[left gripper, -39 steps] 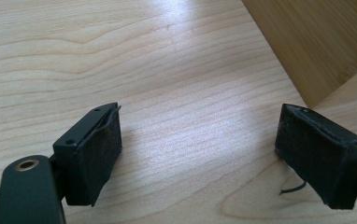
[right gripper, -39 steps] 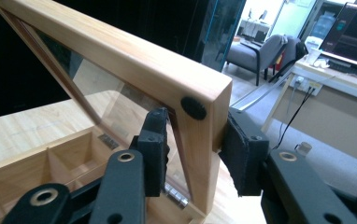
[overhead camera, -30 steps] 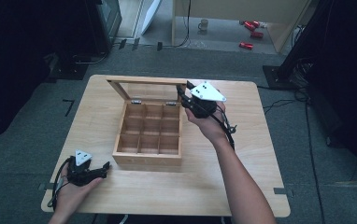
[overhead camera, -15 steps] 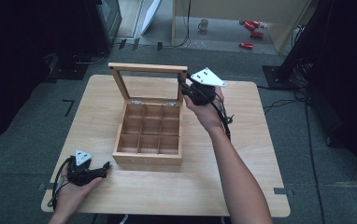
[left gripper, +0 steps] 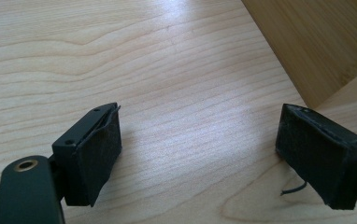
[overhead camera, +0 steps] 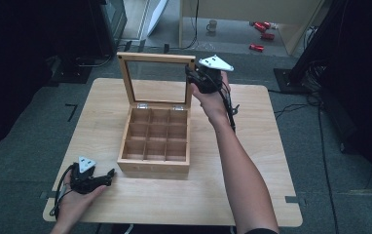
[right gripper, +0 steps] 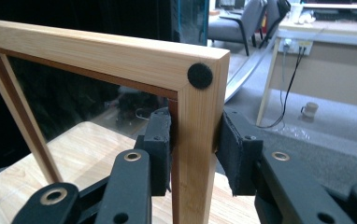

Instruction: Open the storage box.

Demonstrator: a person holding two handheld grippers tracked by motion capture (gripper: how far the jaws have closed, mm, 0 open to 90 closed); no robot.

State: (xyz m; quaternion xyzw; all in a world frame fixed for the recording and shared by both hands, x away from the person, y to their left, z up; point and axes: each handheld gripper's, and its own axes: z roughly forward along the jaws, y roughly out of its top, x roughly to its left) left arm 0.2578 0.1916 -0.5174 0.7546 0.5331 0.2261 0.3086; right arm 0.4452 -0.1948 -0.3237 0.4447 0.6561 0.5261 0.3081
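A wooden box [overhead camera: 155,163] with several open compartments stands in the middle of the table [overhead camera: 257,195]. Its glass-windowed lid [overhead camera: 156,57] stands nearly upright on the rear hinges. My right gripper [overhead camera: 192,80] is shut on the lid's right frame post [right gripper: 195,121], just under the corner with a black felt dot [right gripper: 200,75]; one pad [right gripper: 160,144] presses each side. My left gripper [overhead camera: 107,176] rests on the table at the front left, open, its jaws wide apart [left gripper: 200,154] over bare wood. The box's corner wall [left gripper: 317,42] lies just ahead of it.
Bare tabletop lies to the right of the box and along the front edge. The right gripper's cable [overhead camera: 232,114] trails over the table beside the forearm. On the floor beyond the table are a mug [overhead camera: 213,25], red objects [overhead camera: 262,34] and black stands.
The lid has swung up from leaning back behind the box to nearly upright, with my right gripper rising along with it. The left gripper has stayed where it was.
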